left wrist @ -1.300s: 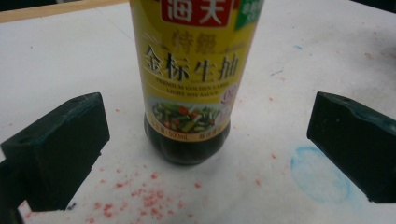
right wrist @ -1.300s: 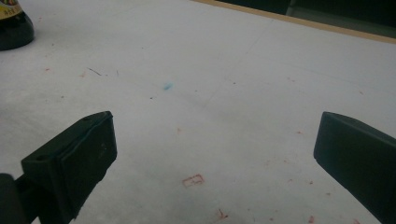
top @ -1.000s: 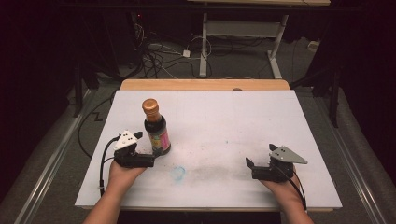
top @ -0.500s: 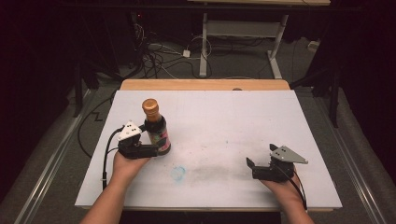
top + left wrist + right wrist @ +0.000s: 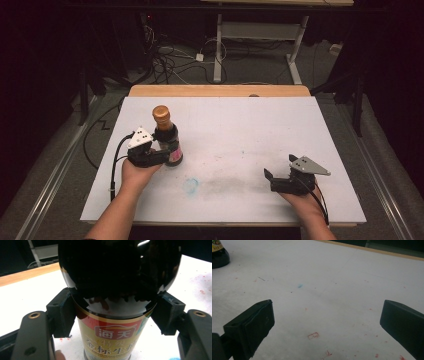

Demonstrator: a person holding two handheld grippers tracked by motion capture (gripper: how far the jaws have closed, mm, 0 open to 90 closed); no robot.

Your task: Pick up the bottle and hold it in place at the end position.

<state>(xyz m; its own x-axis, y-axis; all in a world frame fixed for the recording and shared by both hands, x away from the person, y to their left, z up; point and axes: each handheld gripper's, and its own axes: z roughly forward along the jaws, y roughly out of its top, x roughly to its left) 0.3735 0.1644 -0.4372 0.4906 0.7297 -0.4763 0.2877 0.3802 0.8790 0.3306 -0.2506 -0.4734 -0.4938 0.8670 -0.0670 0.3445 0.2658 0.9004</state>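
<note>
A: Where is the sauce bottle placed?

B: Upright on the white tabletop, at about 9 o'clock from the board's centre, near the left edge. A brown cap is seen on top, a dark body, and a red and gold label low down.

A: Left claw state?

B: Clamped on the bottle. Its jaws have just been closing, with the bottle between them. In the left gripper view both pads are pressed against the glass, just below the dark shoulder and at the top edge of the label. The bottle is gripped from its 7 o'clock side as seen in the high view.

A: Right claw?

B: Spread wide, nothing held. It is rested near the tabletop's 4 o'clock area, well apart from the bottle. In the right gripper view bare tabletop with red specks is seen between the jaws, and the bottle base is caught at 10 o'clock.

A: Step in hand?

B: Judged as the grasp being completed; the bottle is not yet lifted, its base is on the board.

A: Next move?

B: Probably a lift or a carry. A firm squeeze is called for since the glass is smooth and round, and the bottle should be kept vertical. A faint blue smudge lies at 5 o'clock from the bottle, unrelated.
</note>
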